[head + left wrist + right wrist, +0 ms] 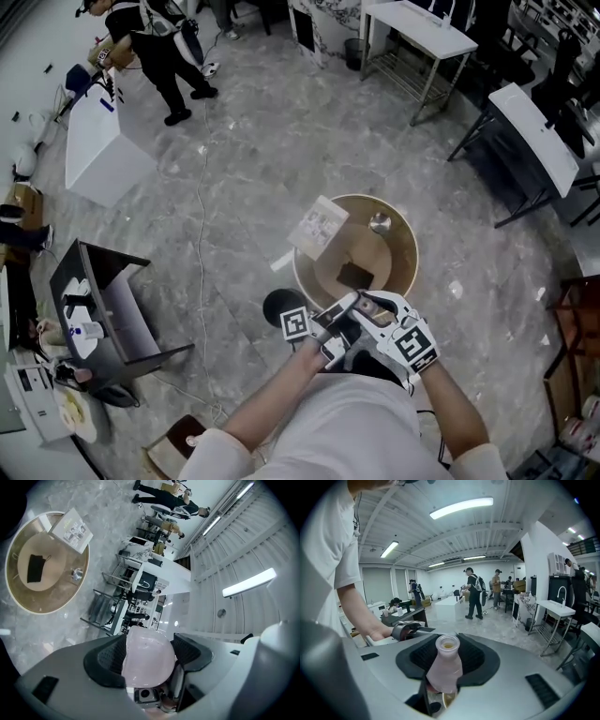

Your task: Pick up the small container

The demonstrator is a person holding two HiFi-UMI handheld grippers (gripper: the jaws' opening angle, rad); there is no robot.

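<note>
The left hand-held gripper [150,657] has its jaws set fairly wide, and both dark pads press on the rounded pale pink body of the small container [444,666]. The right hand-held gripper [448,657] has narrower jaws clamped on the lower part of the same pink bottle, whose open neck stands up and points away from that gripper's camera. In the head view the two grippers meet tip to tip just in front of the person's chest, marker cubes outward, and the container is hidden between them. It is held in the air, clear of any surface. Just beyond the grippers stands a round tan bench [401,264]. On it a dark flat thing [356,275] lies near the middle, a small shiny metal piece [380,222] sits toward the far rim, and a printed booklet [319,227] overhangs the far left edge. A black round seat [279,304] is just beside the bench on the grey marbled floor [253,159]. Well apart to the left is a dark cart [103,314], and farther off a white block [98,141] with people beside it.
</note>
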